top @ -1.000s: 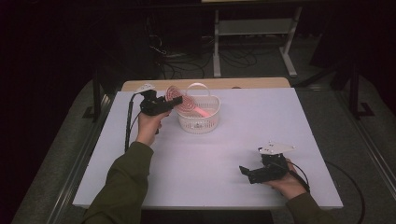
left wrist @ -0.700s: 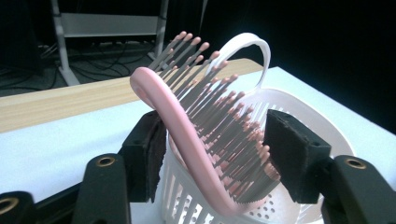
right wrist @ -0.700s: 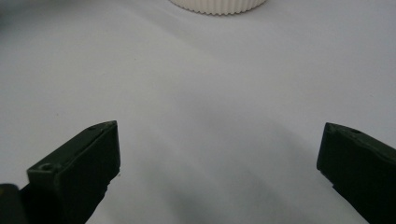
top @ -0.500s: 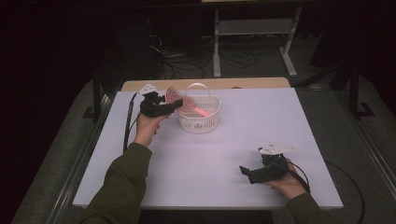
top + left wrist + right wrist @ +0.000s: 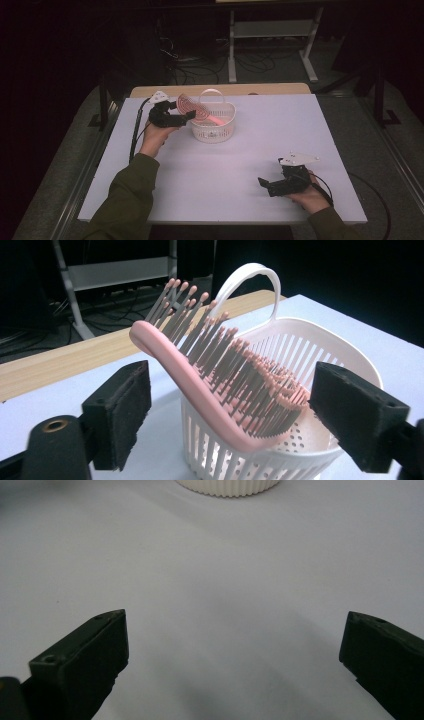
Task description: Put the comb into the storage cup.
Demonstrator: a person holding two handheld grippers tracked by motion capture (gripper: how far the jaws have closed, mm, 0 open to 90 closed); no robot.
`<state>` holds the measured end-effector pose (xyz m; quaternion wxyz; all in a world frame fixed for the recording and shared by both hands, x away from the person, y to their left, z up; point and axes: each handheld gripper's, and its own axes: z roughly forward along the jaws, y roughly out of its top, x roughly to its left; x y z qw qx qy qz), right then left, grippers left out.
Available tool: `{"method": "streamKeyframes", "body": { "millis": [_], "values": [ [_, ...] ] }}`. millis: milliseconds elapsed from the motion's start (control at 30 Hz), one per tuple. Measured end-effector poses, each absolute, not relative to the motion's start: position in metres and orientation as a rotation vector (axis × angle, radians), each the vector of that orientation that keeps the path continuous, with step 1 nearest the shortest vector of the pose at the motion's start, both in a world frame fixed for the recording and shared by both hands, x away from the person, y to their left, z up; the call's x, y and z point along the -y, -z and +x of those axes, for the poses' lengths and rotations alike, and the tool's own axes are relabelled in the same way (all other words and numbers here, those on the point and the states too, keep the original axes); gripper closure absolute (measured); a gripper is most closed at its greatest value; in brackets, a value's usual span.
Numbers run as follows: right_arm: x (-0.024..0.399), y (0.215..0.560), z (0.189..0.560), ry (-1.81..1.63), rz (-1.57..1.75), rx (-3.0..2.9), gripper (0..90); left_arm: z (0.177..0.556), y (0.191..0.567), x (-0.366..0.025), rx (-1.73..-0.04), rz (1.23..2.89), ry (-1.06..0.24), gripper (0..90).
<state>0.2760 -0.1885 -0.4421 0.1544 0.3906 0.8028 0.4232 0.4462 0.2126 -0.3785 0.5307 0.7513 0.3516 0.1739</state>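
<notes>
Left tool [image 5: 230, 405] spread wide, pink brush [image 5: 225, 385] leaned in white basket [image 5: 300, 450]. Right tool [image 5: 235, 665] spread over bare counter [image 5: 225, 580].

High view: from above, looking forward and down on the white basket [image 5: 214, 125]. Left gripper view: very close to the basket [image 5: 300, 390], facing its rim. Right gripper view: low, well apart, facing the same basket [image 5: 227, 486].
</notes>
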Motion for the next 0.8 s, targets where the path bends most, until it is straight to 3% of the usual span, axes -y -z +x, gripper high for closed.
{"method": "streamKeyframes", "body": {
  "millis": [333, 800],
  "values": [
    [0.186, 0.441, 0.276, -1.204, 1.110, -2.304, 0.0, 0.437, 0.377, -0.221, -0.829, 1.842, -0.419, 5.3],
    [0.183, 0.441, 0.276, -1.198, 1.105, -2.307, 0.0, 0.418, 0.381, -0.233, -0.800, 1.894, -0.414, 2.0]
  ]
}}
